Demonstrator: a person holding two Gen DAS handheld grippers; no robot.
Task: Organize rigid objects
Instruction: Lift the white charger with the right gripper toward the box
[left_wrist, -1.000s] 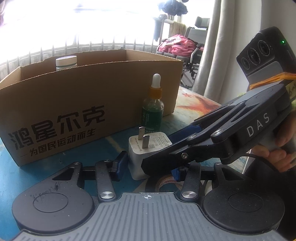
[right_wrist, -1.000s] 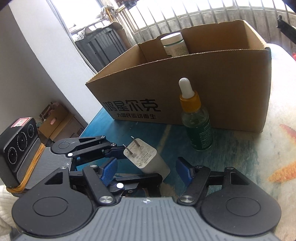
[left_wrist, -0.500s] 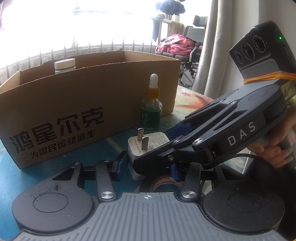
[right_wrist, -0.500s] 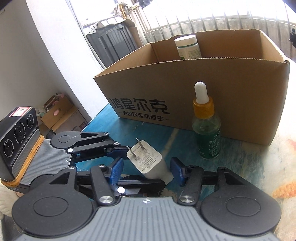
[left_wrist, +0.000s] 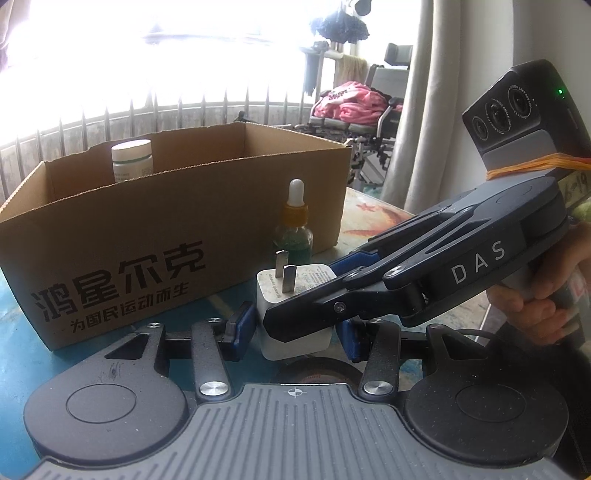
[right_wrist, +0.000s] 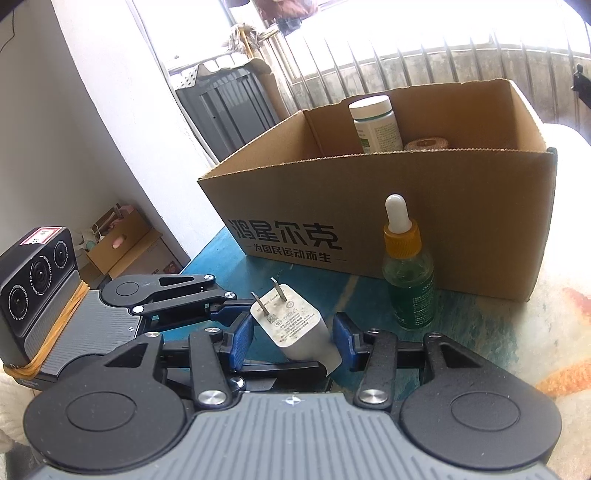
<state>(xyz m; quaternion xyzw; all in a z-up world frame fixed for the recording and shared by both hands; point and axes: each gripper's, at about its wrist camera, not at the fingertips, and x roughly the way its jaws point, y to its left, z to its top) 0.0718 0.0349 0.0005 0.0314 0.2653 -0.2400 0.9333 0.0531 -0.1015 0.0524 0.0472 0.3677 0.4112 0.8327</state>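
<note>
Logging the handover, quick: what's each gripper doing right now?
Left gripper: closed on the white charger.
Right gripper: jaws closing around the same charger, pads touching it.

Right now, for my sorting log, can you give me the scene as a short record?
held item: white charger, prongs up
left gripper: shut on charger
right gripper: fingers closing, charger between them
in box: white-capped bottle, beige roll
outside box: dropper bottle, upright in front of it
</note>
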